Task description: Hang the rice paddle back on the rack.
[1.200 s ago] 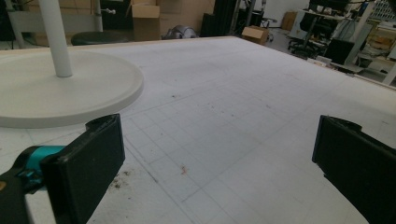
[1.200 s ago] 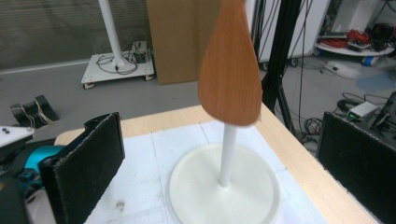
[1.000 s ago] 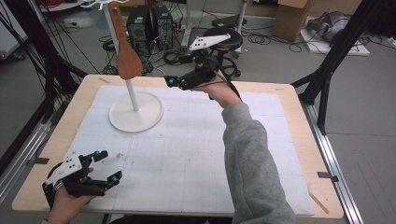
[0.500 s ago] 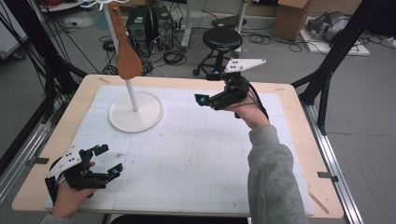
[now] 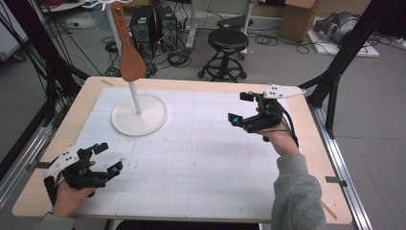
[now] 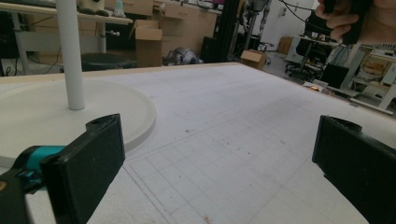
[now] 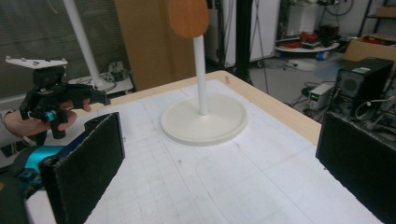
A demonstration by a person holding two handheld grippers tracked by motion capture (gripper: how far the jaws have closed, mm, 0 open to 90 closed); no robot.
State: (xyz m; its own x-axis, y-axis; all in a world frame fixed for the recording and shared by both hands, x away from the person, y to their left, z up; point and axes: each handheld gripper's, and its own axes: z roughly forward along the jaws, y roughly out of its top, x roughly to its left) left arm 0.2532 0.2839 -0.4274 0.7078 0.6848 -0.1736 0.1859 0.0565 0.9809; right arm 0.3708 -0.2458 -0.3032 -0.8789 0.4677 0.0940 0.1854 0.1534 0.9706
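Left gripper (image 5: 106, 157): jaws spread wide, empty – held low over the near-left of the table (image 5: 206, 211).
Right gripper (image 5: 242, 108): jaws parted, empty, raised at the far-right, well apart from the stand.
Count: two grippers, one stand, one spoon.
Stand (image 5: 140, 115): round white base, thin white post, at the table's far-left.
Spoon (image 5: 129, 48): wooden, brown – hanging bowl-down at the post.
Writing: none legible.

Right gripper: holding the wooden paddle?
No. In the high view the right gripper is open and empty over the table, well apart from the wooden paddle hanging on the white stand.
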